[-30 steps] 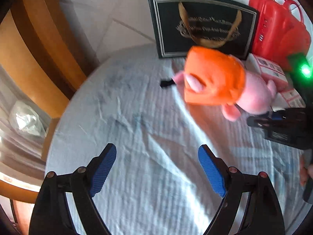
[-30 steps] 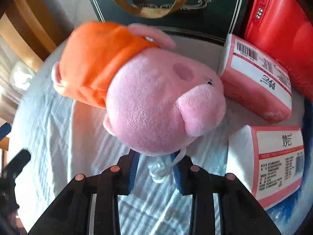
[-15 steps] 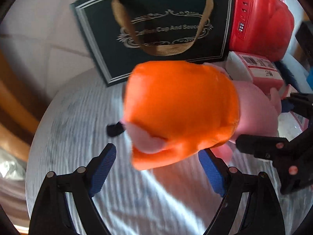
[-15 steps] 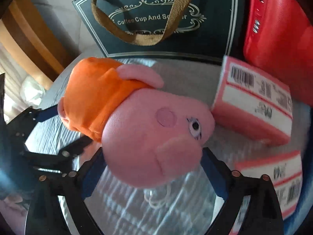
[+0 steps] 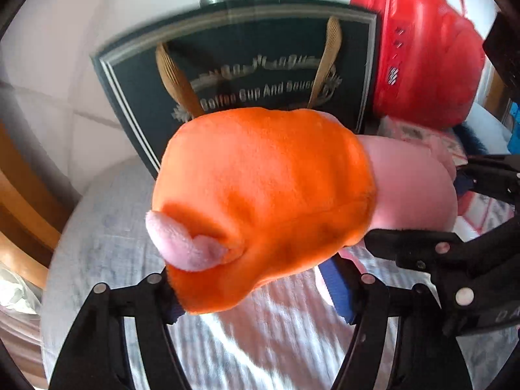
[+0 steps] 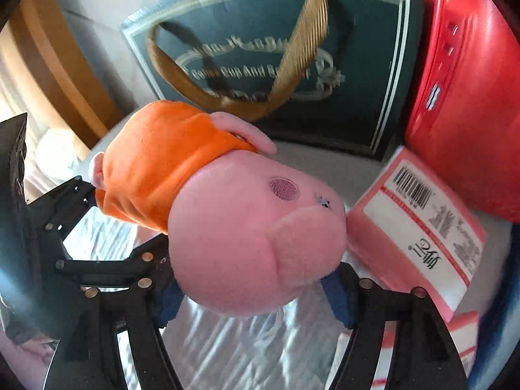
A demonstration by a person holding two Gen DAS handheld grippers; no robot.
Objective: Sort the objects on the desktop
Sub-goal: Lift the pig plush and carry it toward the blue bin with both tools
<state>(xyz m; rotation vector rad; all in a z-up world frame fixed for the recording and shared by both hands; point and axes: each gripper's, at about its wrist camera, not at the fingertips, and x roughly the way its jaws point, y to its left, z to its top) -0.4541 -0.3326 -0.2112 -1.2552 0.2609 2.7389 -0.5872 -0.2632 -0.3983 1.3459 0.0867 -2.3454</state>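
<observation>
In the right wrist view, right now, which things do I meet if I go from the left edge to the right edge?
Left gripper → plush pig in its orange dress → pink tissue pack → red case. The dark gift bag stands behind and spans the middle, so I leave it out of the order.

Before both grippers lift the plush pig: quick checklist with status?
1. Left gripper around the orange dress end of the plush pig, jaws closing: ok.
2. Right gripper around the pink head, jaws closing: ok.
3. Pads pressing firmly on the plush: cannot tell, the plush hides the contact.
4. Grippers clear of each other: cannot tell, they sit very close.
5. Snout clear of the pink tissue pack: not ok, it looks to be touching.
6. Dark gift bag behind, clear of the pig: cannot tell.
</observation>
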